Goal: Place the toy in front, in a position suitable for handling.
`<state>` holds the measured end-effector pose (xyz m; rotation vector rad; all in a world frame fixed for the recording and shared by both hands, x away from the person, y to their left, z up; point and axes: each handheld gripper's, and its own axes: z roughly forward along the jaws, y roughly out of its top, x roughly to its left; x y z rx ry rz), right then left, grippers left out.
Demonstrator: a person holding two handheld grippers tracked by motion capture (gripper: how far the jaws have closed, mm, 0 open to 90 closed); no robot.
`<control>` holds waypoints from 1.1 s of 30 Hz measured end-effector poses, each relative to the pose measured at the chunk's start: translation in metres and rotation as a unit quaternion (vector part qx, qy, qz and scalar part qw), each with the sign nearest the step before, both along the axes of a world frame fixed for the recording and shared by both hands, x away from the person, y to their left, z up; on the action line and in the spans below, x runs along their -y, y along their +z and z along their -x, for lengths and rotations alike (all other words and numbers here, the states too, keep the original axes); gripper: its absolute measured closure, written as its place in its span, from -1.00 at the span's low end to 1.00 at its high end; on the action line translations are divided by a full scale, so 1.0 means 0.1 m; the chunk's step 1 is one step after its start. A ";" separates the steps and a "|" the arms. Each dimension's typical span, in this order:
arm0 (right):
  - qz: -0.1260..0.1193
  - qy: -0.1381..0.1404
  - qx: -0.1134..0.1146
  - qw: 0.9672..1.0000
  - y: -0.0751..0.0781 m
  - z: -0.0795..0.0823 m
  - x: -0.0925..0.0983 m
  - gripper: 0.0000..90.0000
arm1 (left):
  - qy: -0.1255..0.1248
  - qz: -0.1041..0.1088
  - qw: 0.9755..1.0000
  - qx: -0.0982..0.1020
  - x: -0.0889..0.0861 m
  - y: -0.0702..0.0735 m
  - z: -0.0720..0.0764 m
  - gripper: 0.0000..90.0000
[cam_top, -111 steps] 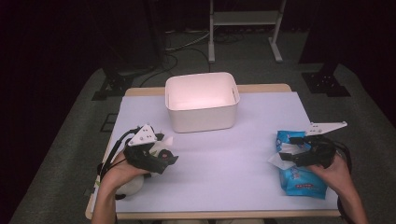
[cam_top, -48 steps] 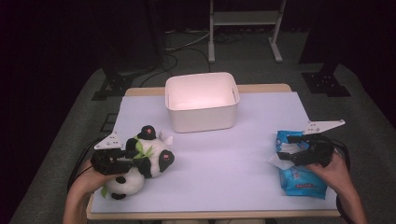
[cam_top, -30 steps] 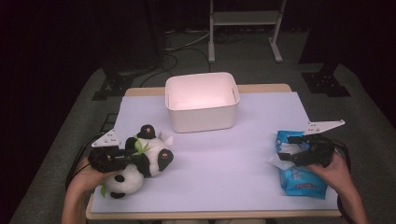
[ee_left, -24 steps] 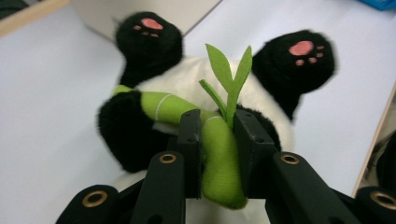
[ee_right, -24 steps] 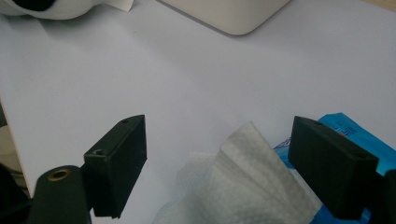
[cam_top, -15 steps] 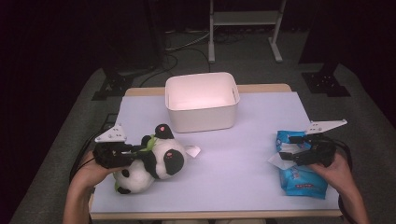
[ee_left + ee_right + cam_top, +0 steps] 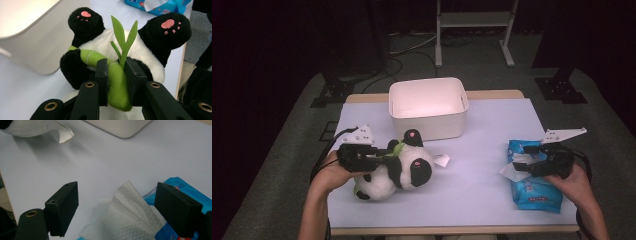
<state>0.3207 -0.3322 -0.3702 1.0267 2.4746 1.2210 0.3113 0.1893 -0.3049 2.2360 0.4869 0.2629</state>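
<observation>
**Green felt bamboo pinched, panda lifted by it**

Green felt makes up the bamboo stalk (image 7: 116, 86) sewn to the plush panda (image 7: 398, 169), and the left gripper (image 7: 117, 82) has its jaws clenched on that stalk, one black pad on each side, with the leaves (image 7: 123, 37) sticking up just past the tips. In the high view the panda sits at lower left of the frame, lying on its side over the lavender tabletop (image 7: 477, 165), its pink-soled feet toward the centre; the left gripper (image 7: 379, 159) meets it from the left. A small white tag (image 7: 442, 160) lies on the tabletop just beside the panda's right edge.

Just above the panda, at upper centre, stands a white bin (image 7: 428, 107), near the toy but not touching it as far as the high view shows.

Well apart, at lower right, the right gripper (image 7: 521, 167) hovers over a blue wipes pack (image 7: 534, 187). Its jaws are released, standing wide on either side of a white wipe (image 7: 127, 217) that pokes from the pack, pads clear of it
</observation>
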 end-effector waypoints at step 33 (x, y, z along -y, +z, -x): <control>-0.010 0.003 -0.003 1.000 0.01 0.02 0.08 -0.59 | -0.096 -0.018 0.995 -0.031 1.21 -0.17 -0.40 0.63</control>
